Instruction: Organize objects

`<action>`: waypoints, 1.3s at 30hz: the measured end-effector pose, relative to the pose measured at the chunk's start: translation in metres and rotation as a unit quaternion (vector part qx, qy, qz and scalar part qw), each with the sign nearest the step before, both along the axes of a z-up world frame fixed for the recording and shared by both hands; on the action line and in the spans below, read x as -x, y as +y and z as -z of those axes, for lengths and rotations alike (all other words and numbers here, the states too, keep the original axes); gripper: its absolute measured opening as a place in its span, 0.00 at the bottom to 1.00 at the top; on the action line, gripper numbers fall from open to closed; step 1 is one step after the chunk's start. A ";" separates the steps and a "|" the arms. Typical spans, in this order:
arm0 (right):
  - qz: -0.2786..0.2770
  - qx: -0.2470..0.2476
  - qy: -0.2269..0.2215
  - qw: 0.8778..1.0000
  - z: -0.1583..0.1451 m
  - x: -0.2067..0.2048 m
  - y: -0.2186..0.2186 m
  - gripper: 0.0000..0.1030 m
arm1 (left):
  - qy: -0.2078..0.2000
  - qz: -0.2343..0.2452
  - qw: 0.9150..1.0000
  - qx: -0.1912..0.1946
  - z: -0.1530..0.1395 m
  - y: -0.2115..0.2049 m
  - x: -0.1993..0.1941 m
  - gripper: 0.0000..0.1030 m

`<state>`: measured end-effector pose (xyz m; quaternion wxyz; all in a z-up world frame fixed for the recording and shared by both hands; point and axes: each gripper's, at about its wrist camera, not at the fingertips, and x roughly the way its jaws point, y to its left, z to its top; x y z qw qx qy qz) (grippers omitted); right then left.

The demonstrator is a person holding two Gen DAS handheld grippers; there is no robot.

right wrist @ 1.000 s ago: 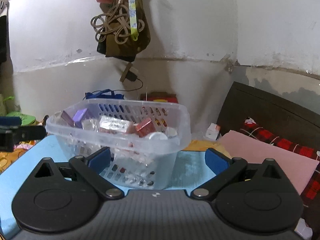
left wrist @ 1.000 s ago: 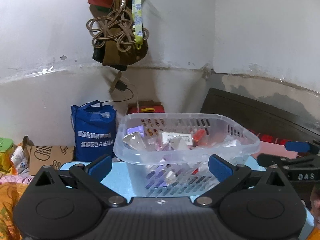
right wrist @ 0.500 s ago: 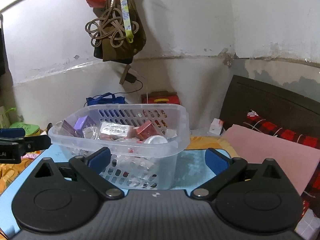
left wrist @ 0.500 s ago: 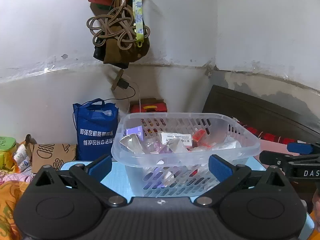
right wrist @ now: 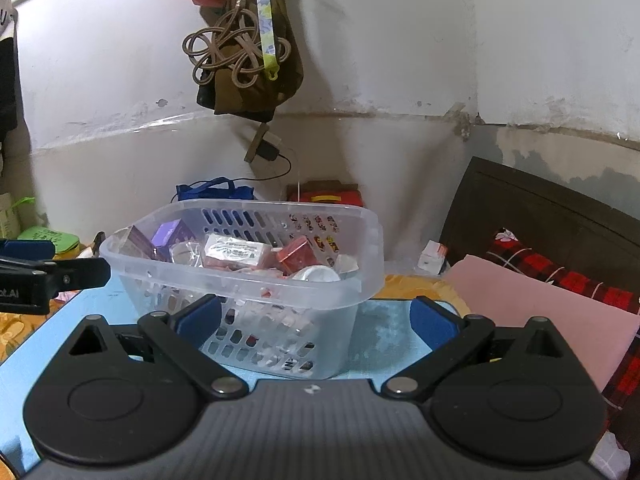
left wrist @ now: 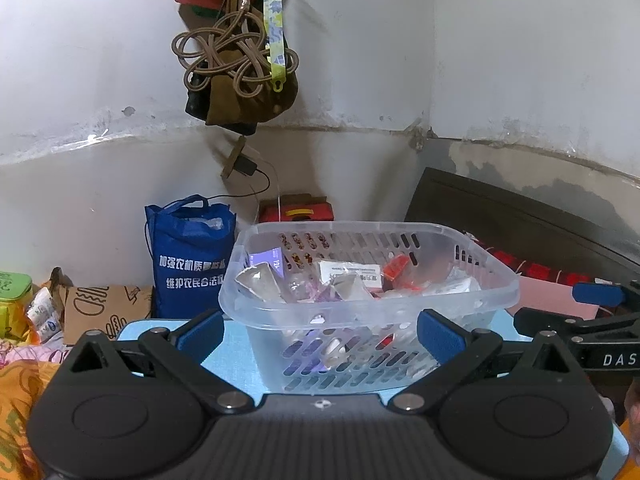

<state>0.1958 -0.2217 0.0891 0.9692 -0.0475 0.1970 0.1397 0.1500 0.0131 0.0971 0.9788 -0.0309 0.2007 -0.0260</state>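
Left gripper [left wrist: 318, 330]: jaws spread wide, holding nothing.
Right gripper [right wrist: 316, 316]: jaws spread wide, empty.
Basket [left wrist: 360, 316]: directly ahead of both, filled with small packets [right wrist: 236, 250].

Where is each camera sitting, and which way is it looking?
Left wrist: sits on the left gripper, looks forward at the basket; its own open fingers show, the right gripper beside.
Right wrist: sits on the right gripper, faces the basket from its other side; left gripper pokes in.
Both share the basket, blue mat and hanging bag.
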 end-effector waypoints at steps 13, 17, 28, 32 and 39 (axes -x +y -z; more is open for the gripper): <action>0.004 0.002 -0.001 1.000 0.000 0.000 0.001 1.00 | 0.003 0.011 1.000 0.011 0.004 0.002 -0.001 1.00; 0.008 -0.005 -0.004 1.000 0.000 0.002 0.001 1.00 | 0.004 0.015 1.000 0.015 0.006 0.003 0.000 1.00; 0.017 -0.002 -0.013 1.000 0.002 0.004 0.004 1.00 | 0.003 0.022 0.999 0.028 0.009 0.006 0.002 1.00; 0.015 -0.002 -0.011 1.000 0.006 0.004 0.004 1.00 | 0.011 0.023 0.999 0.021 0.013 0.002 0.000 1.00; 0.019 -0.009 -0.009 1.000 0.008 0.004 0.001 1.00 | 0.009 0.021 1.000 0.014 0.013 -0.001 0.000 1.00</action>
